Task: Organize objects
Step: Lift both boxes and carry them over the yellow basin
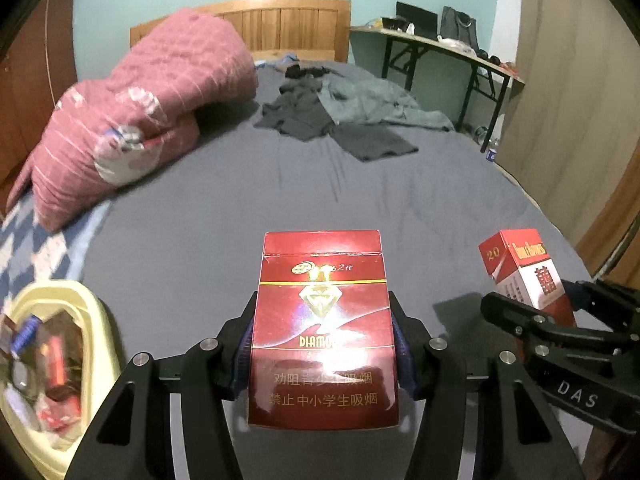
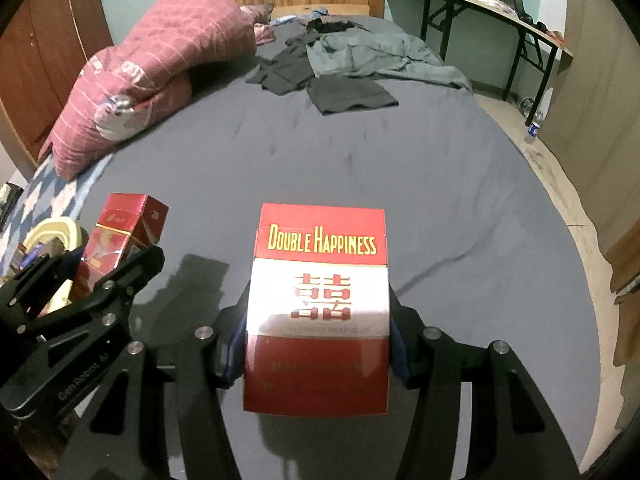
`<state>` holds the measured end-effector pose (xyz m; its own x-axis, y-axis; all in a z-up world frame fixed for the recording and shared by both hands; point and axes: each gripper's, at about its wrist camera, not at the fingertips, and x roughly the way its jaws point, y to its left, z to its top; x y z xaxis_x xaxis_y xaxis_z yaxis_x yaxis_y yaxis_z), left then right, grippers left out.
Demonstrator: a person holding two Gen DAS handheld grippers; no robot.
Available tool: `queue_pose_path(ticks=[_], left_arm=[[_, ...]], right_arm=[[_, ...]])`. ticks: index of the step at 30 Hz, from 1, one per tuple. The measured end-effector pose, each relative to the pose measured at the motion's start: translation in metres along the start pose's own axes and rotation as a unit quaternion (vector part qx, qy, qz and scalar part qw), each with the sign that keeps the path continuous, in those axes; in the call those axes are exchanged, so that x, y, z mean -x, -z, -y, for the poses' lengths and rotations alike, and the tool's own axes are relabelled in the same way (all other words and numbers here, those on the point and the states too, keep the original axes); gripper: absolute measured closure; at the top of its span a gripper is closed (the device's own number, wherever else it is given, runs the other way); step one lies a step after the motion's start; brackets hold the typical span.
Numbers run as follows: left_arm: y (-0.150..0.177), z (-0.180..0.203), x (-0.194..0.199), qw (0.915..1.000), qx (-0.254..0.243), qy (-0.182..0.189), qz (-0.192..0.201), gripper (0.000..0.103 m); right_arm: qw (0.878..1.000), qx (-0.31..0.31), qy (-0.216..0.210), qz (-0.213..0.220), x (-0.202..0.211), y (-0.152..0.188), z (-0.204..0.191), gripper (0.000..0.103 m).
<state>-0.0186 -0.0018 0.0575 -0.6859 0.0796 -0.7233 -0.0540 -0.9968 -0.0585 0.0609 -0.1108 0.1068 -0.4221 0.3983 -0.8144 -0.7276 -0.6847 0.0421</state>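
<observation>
My left gripper (image 1: 323, 320) is shut on a dark red Diamond cigarette pack (image 1: 322, 320), held up above the grey bed sheet (image 1: 320, 184). My right gripper (image 2: 318, 320) is shut on a red and white Double Happiness cigarette pack (image 2: 320, 304), also lifted off the bed. Each wrist view catches the other hand: the Double Happiness pack (image 1: 524, 272) shows at the right of the left wrist view, and the Diamond pack (image 2: 120, 236) at the left of the right wrist view. The two grippers hang side by side.
A pale yellow basket (image 1: 80, 320) with several small items sits at the bed's near left. A pink folded quilt (image 1: 140, 120) lies at the left, dark clothes (image 1: 332, 116) further up the bed. A desk (image 1: 448, 48) stands at the back right, a bottle (image 2: 536, 126) on the floor.
</observation>
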Motion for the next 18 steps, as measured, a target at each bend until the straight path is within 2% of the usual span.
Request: queue_pose_path(ticks=[5, 8, 12, 18], left_arm=[[0.003, 0.000, 0.042, 0.9999, 0.009, 0.000, 0.012, 0.048], [0.007, -0.008, 0.054, 0.9996, 0.006, -0.009, 0.025, 0.048], [0.020, -0.010, 0.076, 0.9986, 0.005, -0.006, 0.051, 0.048], [0.038, -0.019, 0.085, 0.9957, 0.000, -0.015, 0.091, 0.048]], right_arm=[[1.000, -0.004, -0.012, 0.015, 0.026, -0.002, -0.008, 0.046], [1.000, -0.005, -0.016, 0.020, 0.036, 0.003, -0.013, 0.046], [0.998, -0.017, -0.028, 0.063, 0.056, 0.015, -0.018, 0.046], [0.992, -0.026, -0.061, 0.112, 0.063, 0.020, -0.028, 0.046]])
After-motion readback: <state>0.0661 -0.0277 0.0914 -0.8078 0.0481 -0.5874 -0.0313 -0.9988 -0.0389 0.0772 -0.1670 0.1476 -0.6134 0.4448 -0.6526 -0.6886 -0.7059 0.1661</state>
